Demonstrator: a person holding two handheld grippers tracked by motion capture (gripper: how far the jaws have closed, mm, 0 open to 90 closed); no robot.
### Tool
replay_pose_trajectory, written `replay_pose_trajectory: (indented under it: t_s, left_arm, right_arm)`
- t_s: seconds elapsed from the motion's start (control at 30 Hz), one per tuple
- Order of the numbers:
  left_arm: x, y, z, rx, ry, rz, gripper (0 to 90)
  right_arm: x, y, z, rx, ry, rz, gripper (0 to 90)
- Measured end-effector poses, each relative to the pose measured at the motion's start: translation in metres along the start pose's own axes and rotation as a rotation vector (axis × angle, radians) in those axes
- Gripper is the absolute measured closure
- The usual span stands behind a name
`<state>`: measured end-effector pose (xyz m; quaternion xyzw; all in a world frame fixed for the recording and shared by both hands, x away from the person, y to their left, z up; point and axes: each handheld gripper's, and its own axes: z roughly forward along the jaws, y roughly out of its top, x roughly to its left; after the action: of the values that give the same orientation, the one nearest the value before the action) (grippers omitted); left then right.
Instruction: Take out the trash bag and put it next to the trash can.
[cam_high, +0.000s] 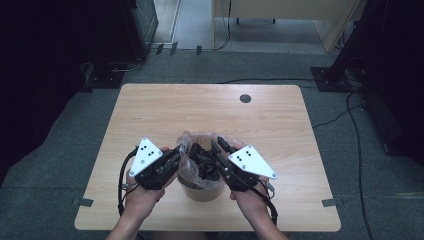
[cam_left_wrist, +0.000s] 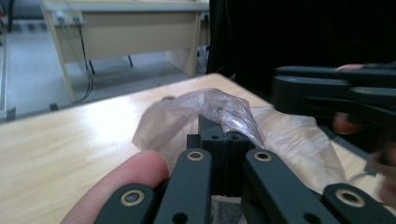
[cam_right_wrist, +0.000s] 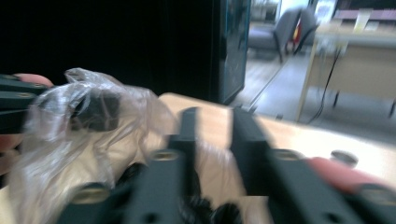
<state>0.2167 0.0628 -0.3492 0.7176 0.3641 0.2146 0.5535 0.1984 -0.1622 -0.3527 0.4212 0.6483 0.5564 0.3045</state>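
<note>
Writing and brands: none readable on any item. My left tool (cam_high: 179, 151): jaws clamped on a fold of the clear plastic bag (cam_high: 192, 167) at its left rim, seen closely in my left gripper view. My right tool (cam_high: 219, 145): jaws parted, blurred, at the bag's right rim, nothing pressed between them. Bag: lines a tan cup (cam_high: 202, 192) holding dark pieces, standing near me on the wooden worktop (cam_high: 150, 107), between both tools

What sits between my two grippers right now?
In the high view, the brown tub with its clear bag liner and dark contents lies between left gripper and right gripper.
</note>
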Motion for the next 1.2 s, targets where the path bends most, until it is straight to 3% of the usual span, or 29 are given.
replay_pose_trajectory:
  t_s: [0.03,0.1,0.17,0.2,0.37,0.5,0.57,0.67,0.77,0.87,0.93,0.97,1.03,1.1,1.2]
  left_arm:
    - [0.000,0.000,0.000,0.000,0.000,0.000,90.0]
    - [0.004,-0.005,0.000,0.009,0.006,-0.009,90.0]
    - [0.006,-0.008,0.000,0.014,0.010,-0.014,90.0]
    - [0.006,-0.009,0.000,0.017,0.011,-0.013,90.0]
    - [0.005,-0.010,0.002,0.018,0.011,-0.011,90.0]
    - [0.003,-0.010,0.004,0.020,0.012,-0.016,90.0]
    - [0.002,-0.011,0.006,0.021,0.013,-0.019,90.0]
    - [0.000,-0.011,0.007,0.023,0.011,-0.018,90.0]
    - [-0.001,-0.011,0.008,0.021,0.011,-0.024,90.0]
    - [-0.001,-0.012,0.010,0.024,0.009,-0.026,90.0]
    - [-0.001,-0.012,0.010,0.026,0.007,-0.029,90.0]
    - [-0.001,-0.012,0.010,0.026,0.006,-0.028,90.0]
    - [-0.001,-0.013,0.009,0.024,0.007,-0.027,90.0]
    - [0.000,-0.013,0.008,0.025,0.008,-0.027,90.0]
    - [0.002,-0.014,0.008,0.027,0.012,-0.028,90.0]
  right_arm:
    - [0.000,0.000,0.000,0.000,0.000,0.000,68.4]
    - [-0.010,-0.011,-0.012,0.013,-0.018,0.073,55.1]
    - [-0.019,-0.018,-0.023,0.014,-0.040,0.143,48.1]
    - [-0.025,-0.025,-0.034,0.018,-0.058,0.170,39.4]
    - [-0.030,-0.041,-0.055,0.014,-0.099,0.132,34.3]
    - [-0.038,-0.070,-0.061,0.088,-0.120,0.125,30.2]
    - [-0.046,-0.085,-0.059,0.130,-0.164,0.146,29.3]
    - [-0.052,-0.103,-0.054,0.163,-0.224,0.132,29.0]
    - [-0.049,-0.110,-0.056,0.164,-0.126,0.202,29.1]
    - [-0.042,-0.108,-0.059,0.149,0.011,0.256,28.6]
    - [-0.037,-0.107,-0.059,0.153,0.090,0.265,25.8]
    - [-0.033,-0.107,-0.058,0.159,0.096,0.242,24.4]
    - [-0.028,-0.109,-0.055,0.181,0.052,0.167,21.0]
    - [-0.026,-0.112,-0.050,0.199,-0.029,0.119,18.6]
    - [-0.033,-0.115,-0.041,0.226,-0.123,0.117,16.1]
